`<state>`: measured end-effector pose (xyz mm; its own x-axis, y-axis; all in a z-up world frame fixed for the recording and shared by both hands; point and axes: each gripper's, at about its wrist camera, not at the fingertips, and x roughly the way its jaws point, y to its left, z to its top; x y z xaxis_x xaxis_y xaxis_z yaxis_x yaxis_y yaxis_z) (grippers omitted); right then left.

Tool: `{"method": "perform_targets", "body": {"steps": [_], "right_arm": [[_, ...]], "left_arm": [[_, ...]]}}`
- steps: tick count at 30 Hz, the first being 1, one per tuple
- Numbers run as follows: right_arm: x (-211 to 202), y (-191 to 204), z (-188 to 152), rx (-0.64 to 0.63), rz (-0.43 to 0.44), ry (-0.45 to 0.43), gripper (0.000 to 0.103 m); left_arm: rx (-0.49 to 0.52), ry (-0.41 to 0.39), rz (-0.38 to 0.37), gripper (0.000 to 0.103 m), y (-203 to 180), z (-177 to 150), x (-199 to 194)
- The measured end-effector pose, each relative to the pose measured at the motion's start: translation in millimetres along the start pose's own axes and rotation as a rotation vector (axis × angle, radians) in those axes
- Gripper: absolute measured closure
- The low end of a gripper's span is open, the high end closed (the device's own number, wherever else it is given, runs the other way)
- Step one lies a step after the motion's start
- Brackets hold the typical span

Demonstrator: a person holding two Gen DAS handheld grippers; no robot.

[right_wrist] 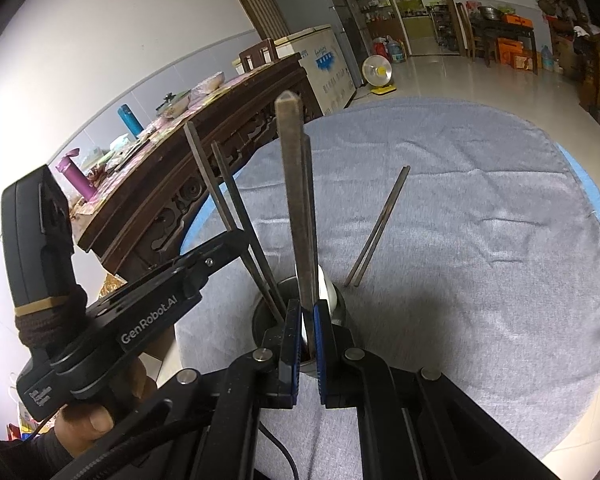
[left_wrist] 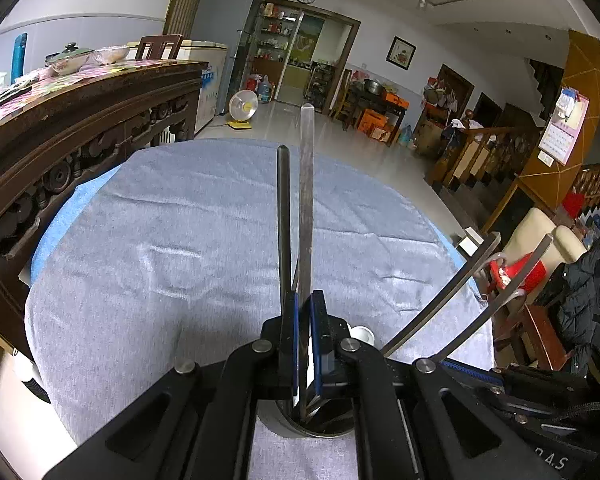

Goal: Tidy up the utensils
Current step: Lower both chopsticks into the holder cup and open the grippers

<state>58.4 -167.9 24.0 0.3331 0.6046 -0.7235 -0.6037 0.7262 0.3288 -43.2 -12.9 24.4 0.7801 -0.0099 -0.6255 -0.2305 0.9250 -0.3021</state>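
A metal utensil cup [right_wrist: 340,312] stands on the grey cloth, also low in the left wrist view [left_wrist: 312,426]. My left gripper [left_wrist: 305,336] is shut on a pair of metal chopsticks [left_wrist: 306,200] whose tips sit in the cup. My right gripper [right_wrist: 307,344] is shut on another pair of metal chopsticks [right_wrist: 294,200], standing upright in the cup beside a white spoon [right_wrist: 325,288]. The left gripper's body [right_wrist: 148,320] and its chopsticks [right_wrist: 228,208] show at the left of the right wrist view. A further pair of chopsticks [right_wrist: 380,224] lies on the cloth.
The grey cloth [left_wrist: 160,260] covers a round table. A dark carved wooden table [left_wrist: 80,128] with bowls and bottles stands close on the left. A fan [left_wrist: 243,107] is on the floor behind. A chair with red cushion [left_wrist: 520,268] is at right.
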Motion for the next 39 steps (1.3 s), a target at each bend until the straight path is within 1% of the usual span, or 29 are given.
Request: {"method": "perform_targets", "body": {"steps": [20,39], "right_arm": [[6.7,-1.1,-1.2,0.01,0.0,0.022,0.095],[8.3,-1.7,-1.5,0.023,0.006,0.038,0.093]], "left_arm": [[0.008,0.027,0.013,0.097,0.0,-3.0,4.2],[-0.007,0.038,0.006,0.097,0.8,-3.5,5.4]]}}
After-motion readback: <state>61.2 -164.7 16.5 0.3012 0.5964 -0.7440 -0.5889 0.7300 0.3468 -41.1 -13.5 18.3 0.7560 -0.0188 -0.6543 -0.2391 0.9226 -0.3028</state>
